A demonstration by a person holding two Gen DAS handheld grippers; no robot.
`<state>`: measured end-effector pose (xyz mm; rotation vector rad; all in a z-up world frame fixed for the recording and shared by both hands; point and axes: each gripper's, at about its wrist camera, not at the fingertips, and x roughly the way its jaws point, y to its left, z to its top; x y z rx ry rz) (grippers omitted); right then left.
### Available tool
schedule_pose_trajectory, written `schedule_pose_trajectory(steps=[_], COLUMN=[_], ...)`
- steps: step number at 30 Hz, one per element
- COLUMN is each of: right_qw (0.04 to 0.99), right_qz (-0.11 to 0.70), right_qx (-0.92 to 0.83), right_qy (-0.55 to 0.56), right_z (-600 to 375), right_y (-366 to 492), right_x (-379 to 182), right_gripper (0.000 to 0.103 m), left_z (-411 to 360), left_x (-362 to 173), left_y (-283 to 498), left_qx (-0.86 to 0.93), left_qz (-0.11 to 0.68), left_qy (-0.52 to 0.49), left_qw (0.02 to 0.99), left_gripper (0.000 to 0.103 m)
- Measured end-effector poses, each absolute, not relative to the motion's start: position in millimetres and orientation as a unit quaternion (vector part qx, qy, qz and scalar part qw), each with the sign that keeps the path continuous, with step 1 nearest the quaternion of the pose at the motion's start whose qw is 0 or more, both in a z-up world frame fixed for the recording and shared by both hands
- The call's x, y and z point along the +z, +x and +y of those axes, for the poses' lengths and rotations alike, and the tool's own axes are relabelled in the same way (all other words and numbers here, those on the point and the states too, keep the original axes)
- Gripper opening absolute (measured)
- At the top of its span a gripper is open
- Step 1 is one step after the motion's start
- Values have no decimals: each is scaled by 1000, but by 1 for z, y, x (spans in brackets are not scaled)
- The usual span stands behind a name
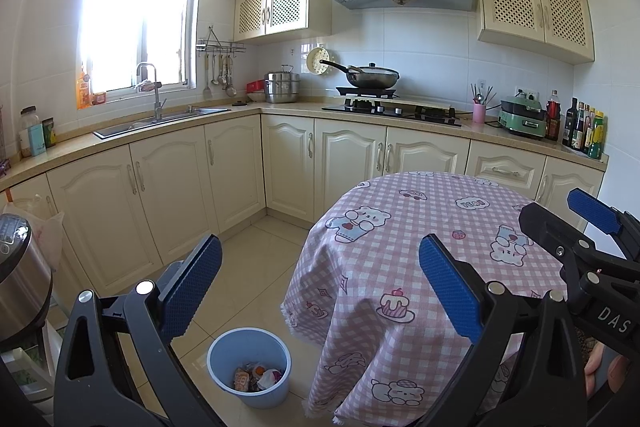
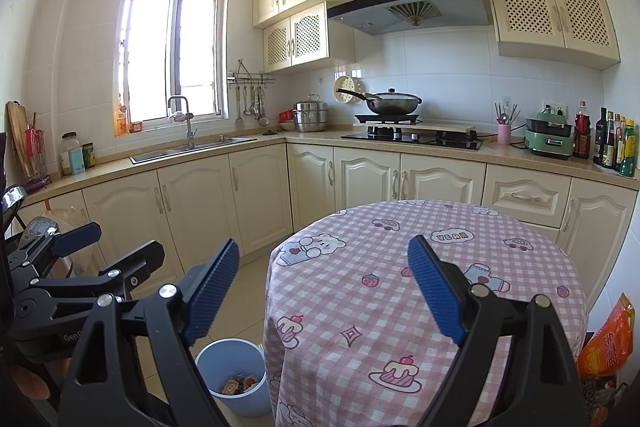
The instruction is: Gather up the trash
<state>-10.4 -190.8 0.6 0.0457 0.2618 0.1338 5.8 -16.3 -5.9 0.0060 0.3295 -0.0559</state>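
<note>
A light blue bin [image 1: 224, 351] [image 2: 216, 359] stands on the floor tiles at the left foot of the round table. Crumpled wrappers [image 1: 256, 379] [image 2: 239, 385] lie in its bottom. My left gripper [image 1: 320, 287] is open, level with the table's edge and above the bin, with nothing between its blue pads [image 1: 192, 287]. My right gripper [image 2: 324, 291] is open too and holds nothing; it hangs over the near side of the table. Each gripper shows in the other's view: the right gripper [image 1: 548, 205] at the right edge, the left gripper [image 2: 128, 239] at the left.
The table [image 1: 400, 227] [image 2: 360, 307] wears a pink checked cloth with cartoon prints. An orange packet [image 2: 608, 339] leans at its right. A steel cooker [image 1: 20, 267] stands at the left. Cream cabinets, a sink [image 1: 160, 121] and a hob with a wok [image 1: 372, 75] line the back.
</note>
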Motion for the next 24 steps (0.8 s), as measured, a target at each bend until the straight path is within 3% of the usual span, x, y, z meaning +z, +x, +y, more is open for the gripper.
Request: schedule_pose_trajectory(steps=[24], right_qw=[989], right_qz=[132], right_qx=[68], right_qy=[21], right_z=[-198], right_y=[-6], right_x=[1], right_gripper=[85], left_z=[-14], left_x=[-6], left_y=[6], left_qx=[-28], left_qz=[168], left_qy=[4], left_qw=[985], left_gripper=[95])
